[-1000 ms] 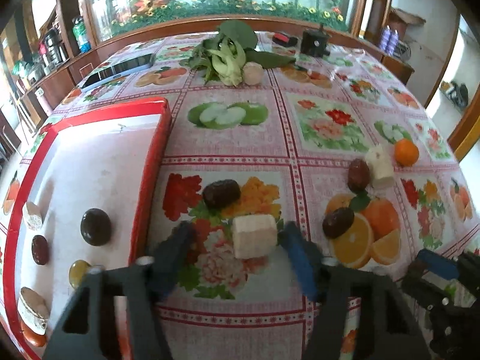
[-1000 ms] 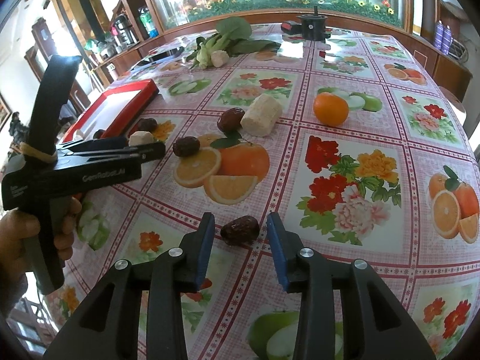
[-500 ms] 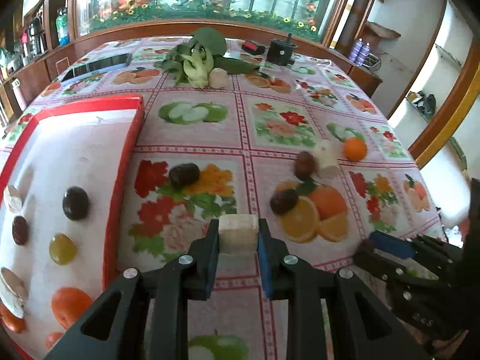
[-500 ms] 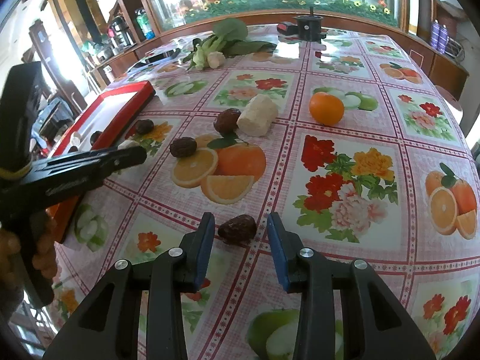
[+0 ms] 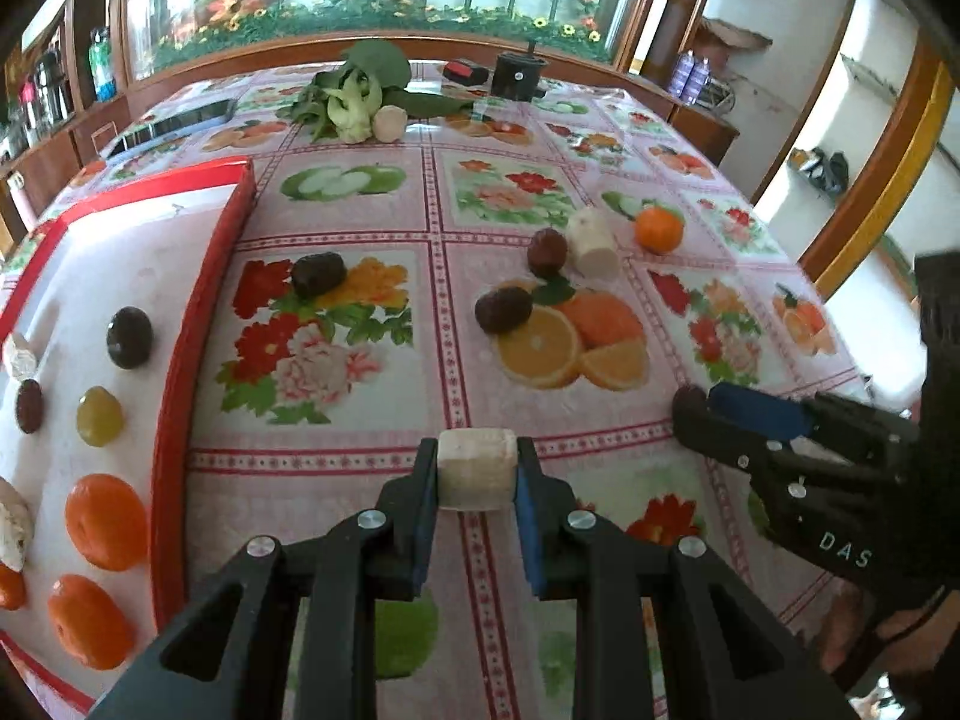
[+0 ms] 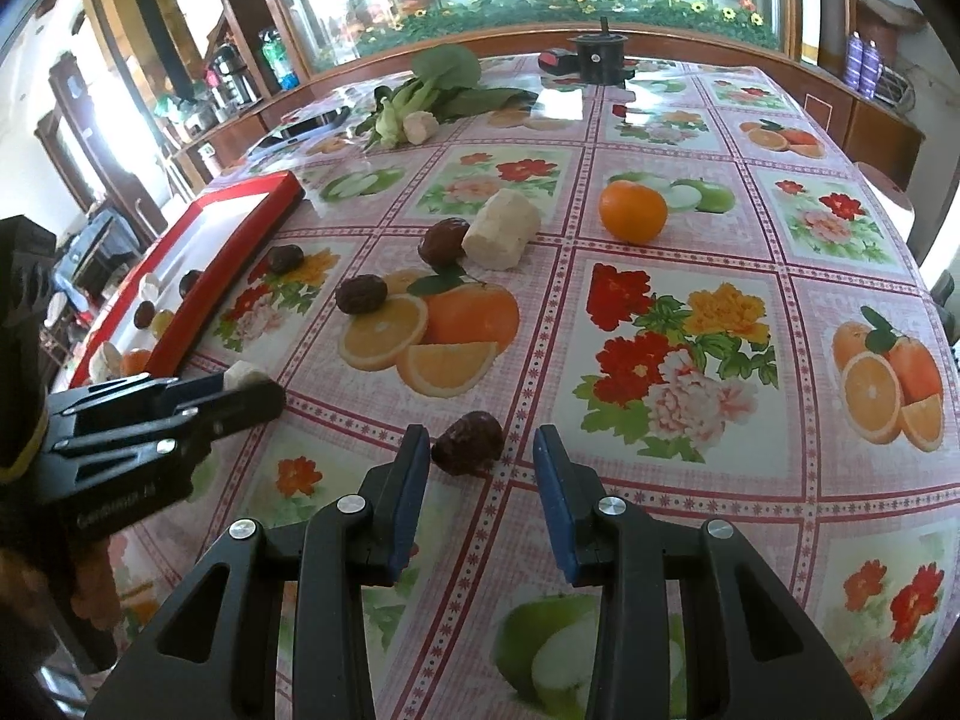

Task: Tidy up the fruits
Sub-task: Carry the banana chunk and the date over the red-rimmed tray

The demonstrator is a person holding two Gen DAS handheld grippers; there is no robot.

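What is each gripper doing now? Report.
Left gripper: shut on the pale banana chunk.
Right gripper: open, straddling a red date, not gripping.

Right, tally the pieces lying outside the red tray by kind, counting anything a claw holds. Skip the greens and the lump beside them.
Dark dates: 4
Pale chunks: 2, one gripped in the left claw
Orange: 1
Total: 7
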